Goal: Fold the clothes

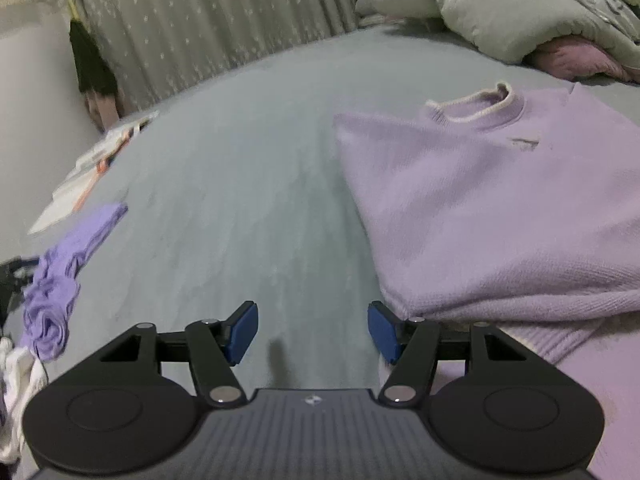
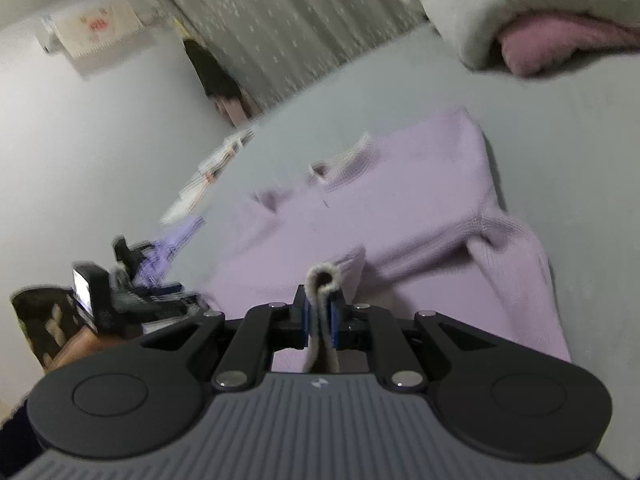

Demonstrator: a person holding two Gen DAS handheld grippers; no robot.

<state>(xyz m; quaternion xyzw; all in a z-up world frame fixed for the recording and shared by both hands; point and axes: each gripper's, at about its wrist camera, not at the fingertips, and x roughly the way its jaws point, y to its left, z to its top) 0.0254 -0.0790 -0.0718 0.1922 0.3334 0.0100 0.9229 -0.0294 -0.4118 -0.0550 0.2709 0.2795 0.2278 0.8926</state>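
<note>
A lilac knit sweater (image 1: 492,216) with a cream-edged collar lies on the grey bed sheet (image 1: 240,200). My left gripper (image 1: 313,330) is open and empty, low over the sheet, just left of the sweater's lower left corner. In the right wrist view my right gripper (image 2: 320,308) is shut on the sweater's cream sleeve cuff (image 2: 322,280), held above the sweater body (image 2: 380,208). The sleeve (image 2: 516,280) runs down the right side. The left gripper (image 2: 132,304) shows blurred at the left.
A crumpled purple garment (image 1: 56,280) and white cloth (image 1: 20,392) lie at the left bed edge, with paper packets (image 1: 92,168) beyond. A grey quilt (image 1: 500,8) over a pink blanket (image 1: 580,60) is piled at the far right. A curtain (image 1: 200,20) hangs behind.
</note>
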